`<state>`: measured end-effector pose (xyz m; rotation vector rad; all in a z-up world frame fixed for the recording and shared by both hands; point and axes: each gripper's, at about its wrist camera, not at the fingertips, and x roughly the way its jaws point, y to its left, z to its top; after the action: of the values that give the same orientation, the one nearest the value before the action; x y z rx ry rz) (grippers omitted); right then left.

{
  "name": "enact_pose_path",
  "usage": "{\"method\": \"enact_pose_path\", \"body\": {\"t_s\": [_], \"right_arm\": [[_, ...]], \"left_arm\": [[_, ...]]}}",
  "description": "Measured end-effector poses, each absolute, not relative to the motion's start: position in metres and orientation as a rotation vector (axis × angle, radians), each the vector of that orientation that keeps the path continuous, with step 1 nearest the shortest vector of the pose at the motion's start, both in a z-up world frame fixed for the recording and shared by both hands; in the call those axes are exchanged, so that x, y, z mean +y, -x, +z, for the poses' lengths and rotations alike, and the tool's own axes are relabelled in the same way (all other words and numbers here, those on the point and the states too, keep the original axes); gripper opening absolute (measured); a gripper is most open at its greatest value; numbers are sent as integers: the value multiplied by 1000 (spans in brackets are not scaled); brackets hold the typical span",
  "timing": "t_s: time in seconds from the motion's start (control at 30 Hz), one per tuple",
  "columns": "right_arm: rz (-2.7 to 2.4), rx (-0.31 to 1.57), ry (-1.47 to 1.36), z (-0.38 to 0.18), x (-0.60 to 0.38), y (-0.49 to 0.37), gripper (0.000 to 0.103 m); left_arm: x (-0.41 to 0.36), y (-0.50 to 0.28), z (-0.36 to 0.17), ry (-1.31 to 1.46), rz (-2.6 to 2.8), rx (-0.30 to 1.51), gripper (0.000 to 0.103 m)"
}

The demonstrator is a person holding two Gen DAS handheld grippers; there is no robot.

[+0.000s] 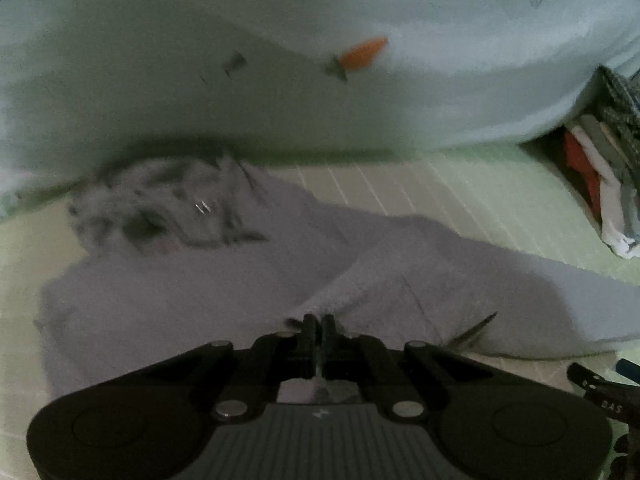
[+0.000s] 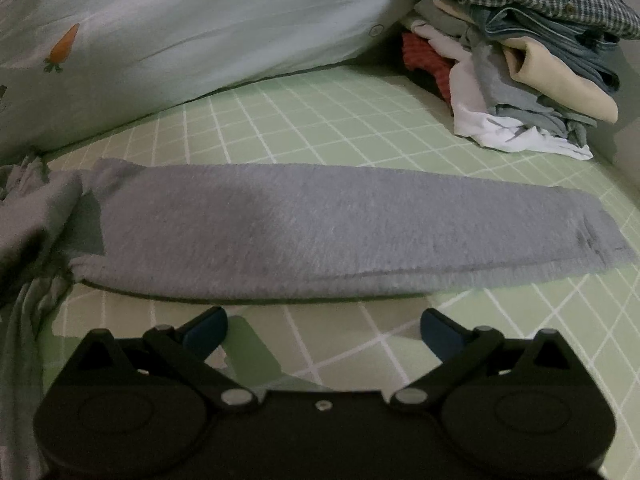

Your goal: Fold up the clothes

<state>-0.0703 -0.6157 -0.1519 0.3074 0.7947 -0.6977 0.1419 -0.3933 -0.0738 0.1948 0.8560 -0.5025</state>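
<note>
A grey garment (image 1: 200,288) lies spread on the green checked sheet (image 1: 480,184), with a crumpled waist end at its far left. My left gripper (image 1: 319,326) is shut on a raised ridge of this grey cloth, and the fabric pulls up to its fingertips. In the right wrist view one long grey leg (image 2: 320,232) of the garment lies flat across the sheet (image 2: 320,120). My right gripper (image 2: 324,330) stands open just in front of the leg's near edge, its blue pads (image 2: 208,332) wide apart with only sheet between them.
A pale pillow with a carrot print (image 2: 200,20) lies along the back, also the pillow (image 1: 440,60) in the left wrist view. A pile of folded clothes (image 2: 520,60) with a checked shirt on top sits at the far right, the same pile (image 1: 608,168) at the left view's right edge.
</note>
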Motion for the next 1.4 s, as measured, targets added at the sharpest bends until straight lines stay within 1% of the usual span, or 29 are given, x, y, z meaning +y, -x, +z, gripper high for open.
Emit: {"method": "enact_pose_path", "body": {"t_s": [0.13, 0.3, 0.47, 0.57, 0.63, 0.67, 0.73, 0.8, 0.87, 0.93, 1.0, 1.4], "right_arm": [[-695, 797, -308, -152, -617, 70, 103], [-697, 796, -307, -152, -616, 71, 103], [-693, 800, -306, -152, -616, 71, 103], [-692, 808, -294, -152, -616, 69, 103], [-686, 818, -290, -151, -616, 67, 103], [-684, 827, -292, -150, -616, 65, 103], [-683, 842, -294, -149, -616, 62, 103], [-692, 851, -279, -148, -613, 59, 103], [-688, 847, -254, -147, -609, 56, 103], [-677, 818, -271, -145, -611, 58, 103], [-665, 786, -296, -143, -614, 61, 103], [-800, 669, -348, -138, -673, 95, 103]], "left_arm": [[-370, -146, -51, -232, -460, 777, 2], [-330, -158, -37, -235, -384, 757, 2], [-281, -175, -42, -182, -238, 807, 2], [-256, -181, -56, -152, -167, 865, 3], [-245, -183, -65, -115, -127, 903, 10], [-241, -184, -69, -98, -109, 924, 16], [-239, -181, -69, -65, -70, 920, 50], [-237, -174, -64, -23, -64, 882, 66], [-242, -167, -57, 15, -71, 846, 71], [-248, -161, -54, 41, -63, 825, 80], [-255, -156, -51, 57, -60, 815, 84], [-308, -137, -45, 6, -166, 889, 85]]}}
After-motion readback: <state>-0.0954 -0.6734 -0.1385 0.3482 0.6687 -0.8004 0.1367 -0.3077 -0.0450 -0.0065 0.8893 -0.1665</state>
